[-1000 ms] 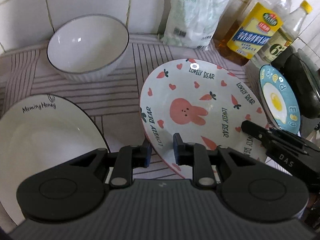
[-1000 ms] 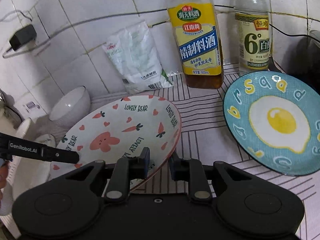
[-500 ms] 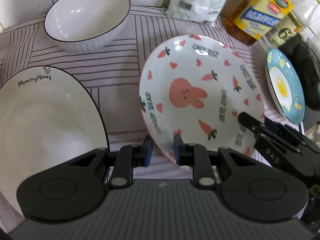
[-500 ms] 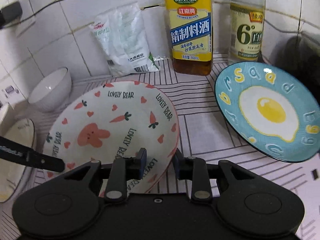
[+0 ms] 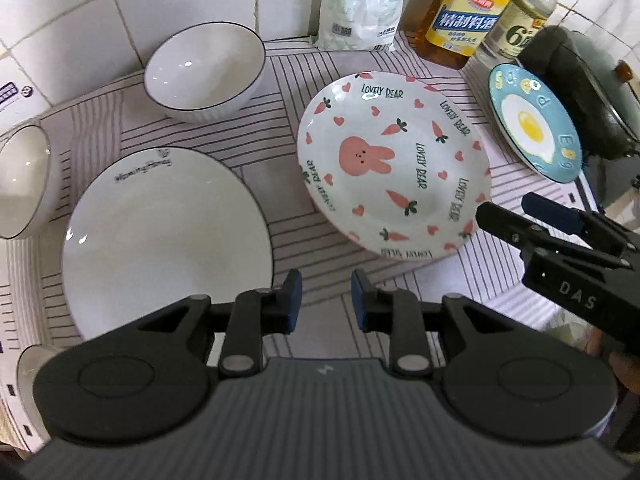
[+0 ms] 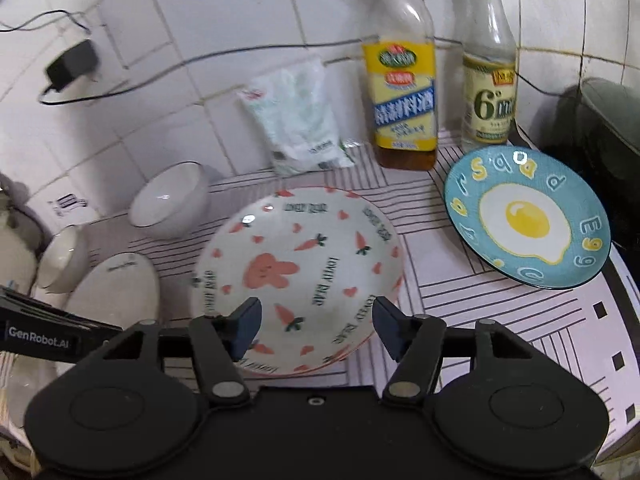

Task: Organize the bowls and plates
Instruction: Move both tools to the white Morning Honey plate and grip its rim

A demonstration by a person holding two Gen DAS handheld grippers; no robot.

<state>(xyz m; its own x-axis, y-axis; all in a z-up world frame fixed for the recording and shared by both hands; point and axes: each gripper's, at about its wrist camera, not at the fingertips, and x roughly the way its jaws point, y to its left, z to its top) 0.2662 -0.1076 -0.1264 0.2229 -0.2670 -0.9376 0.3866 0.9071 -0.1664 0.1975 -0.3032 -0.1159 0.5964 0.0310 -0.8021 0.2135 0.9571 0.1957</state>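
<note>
A: Start close in. How does the left tool [image 5: 326, 300] stand?
B: Its jaws are opening, nothing between them. They hang above bare striped desk [image 5: 280, 176], with the rim of the bunny plate [image 5: 394, 164] just beyond and to the right.
A: And the right tool [image 6: 316, 330]?
B: Its jaws are opening too, spread wide and pinching nothing. The bunny plate's near edge shows in the gap below the pads, clear of both. From the left wrist camera, that tool points in at the plate's right rim, apart from it.
A: So the plate is free?
B: Yes, it rests on the desk, tilted a little.
A: What lies around it?
B: The white plate [image 5: 168, 240] to its left, near the left tool. A small bowl [image 5: 22, 180] sits at the far left edge. Farther back stands the white bowl [image 5: 204, 72]. The egg plate [image 6: 526, 220] lies to the right, well apart. Against the tiles stand a bag [image 6: 296, 120] and two bottles [image 6: 402, 80].
</note>
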